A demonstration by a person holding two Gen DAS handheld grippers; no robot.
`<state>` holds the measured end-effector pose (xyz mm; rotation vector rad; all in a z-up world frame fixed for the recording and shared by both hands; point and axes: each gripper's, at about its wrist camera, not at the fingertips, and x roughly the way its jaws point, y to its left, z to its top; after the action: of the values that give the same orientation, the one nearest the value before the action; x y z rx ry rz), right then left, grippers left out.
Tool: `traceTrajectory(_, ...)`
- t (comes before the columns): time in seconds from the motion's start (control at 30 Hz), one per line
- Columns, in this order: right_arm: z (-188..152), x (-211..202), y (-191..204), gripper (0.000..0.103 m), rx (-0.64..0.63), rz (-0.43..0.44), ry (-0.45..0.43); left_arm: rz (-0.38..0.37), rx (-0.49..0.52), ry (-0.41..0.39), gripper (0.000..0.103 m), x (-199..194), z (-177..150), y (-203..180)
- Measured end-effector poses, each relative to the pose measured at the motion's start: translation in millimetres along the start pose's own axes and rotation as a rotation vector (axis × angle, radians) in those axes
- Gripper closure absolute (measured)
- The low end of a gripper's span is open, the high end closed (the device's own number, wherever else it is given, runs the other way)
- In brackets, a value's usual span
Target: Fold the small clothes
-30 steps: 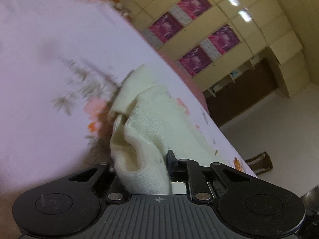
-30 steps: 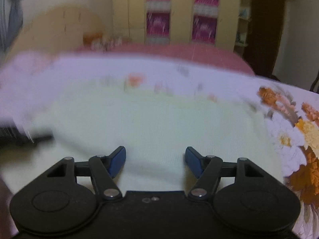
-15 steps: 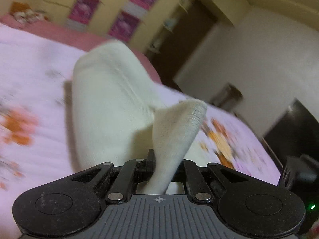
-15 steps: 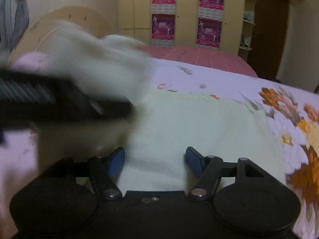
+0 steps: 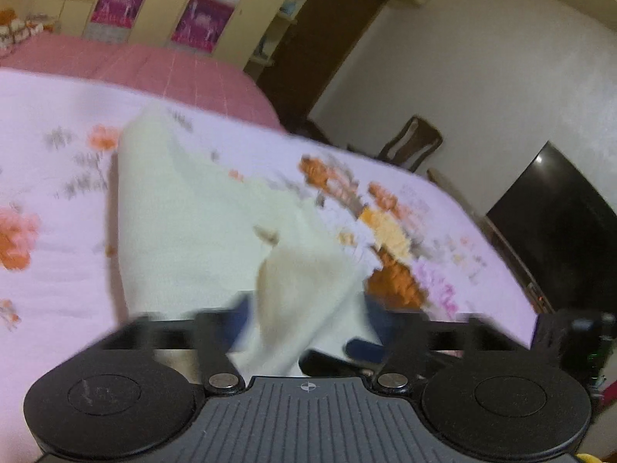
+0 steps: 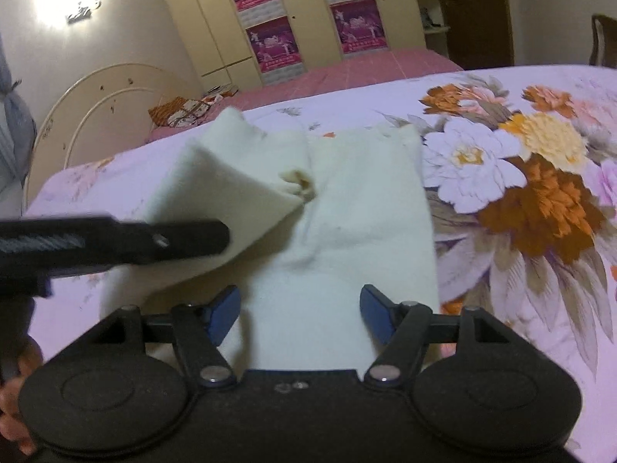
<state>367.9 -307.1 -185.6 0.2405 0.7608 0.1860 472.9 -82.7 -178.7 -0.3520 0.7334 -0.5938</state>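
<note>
Left wrist view: left gripper (image 5: 304, 320), jaws spread, with a flap of the cream garment (image 5: 185, 223) between them, blurred. Right wrist view: right gripper (image 6: 299, 310) spread over garment on floral bedspread (image 6: 520, 200); wardrobe posters (image 6: 273, 44) unreadable.

The left gripper (image 5: 304, 320) has its jaws spread apart, a flap of cloth (image 5: 300, 301) lying loose between its blue pads; the view is motion-blurred. In the right wrist view it reaches in from the left edge, held level. The right gripper (image 6: 300, 310) is level too, jaws wide, pads clear of the cloth beneath.
</note>
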Motion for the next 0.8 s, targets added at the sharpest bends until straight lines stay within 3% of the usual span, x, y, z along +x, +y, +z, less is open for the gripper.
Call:
traceTrajectory(0.13,2.6,-10.3,0.6,0.031,0.013,0.021,-0.001,0.001,0.005,-0.061,0.019,-30.3,8.2,4.1)
traceTrajectory(0.3,11.2,-19.8,-8.1,0.027,0.065,0.066,-0.031,0.176,-0.082,-0.095,0.019,-30.2,22.9,45.0)
traceTrajectory(0.5,45.5,16.7,-15.6,0.027,0.17,0.156,-0.041,0.323,-0.085,-0.053,0.019,6.3,21.5,77.5)
traceTrajectory(0.7,66.0,75.3,-15.2,0.028,0.173,0.185,0.03,0.307,-0.151,0.0,0.019,30.8,11.7,98.7)
traceTrajectory(0.73,65.9,81.6,-14.3,0.034,0.177,0.207,0.048,0.304,-0.159,-0.003,0.019,30.3,10.4,101.5)
traceTrajectory(0.8,64.7,91.9,-12.5,0.036,0.184,0.25,0.077,0.311,-0.152,-0.007,0.015,29.6,8.6,102.1)
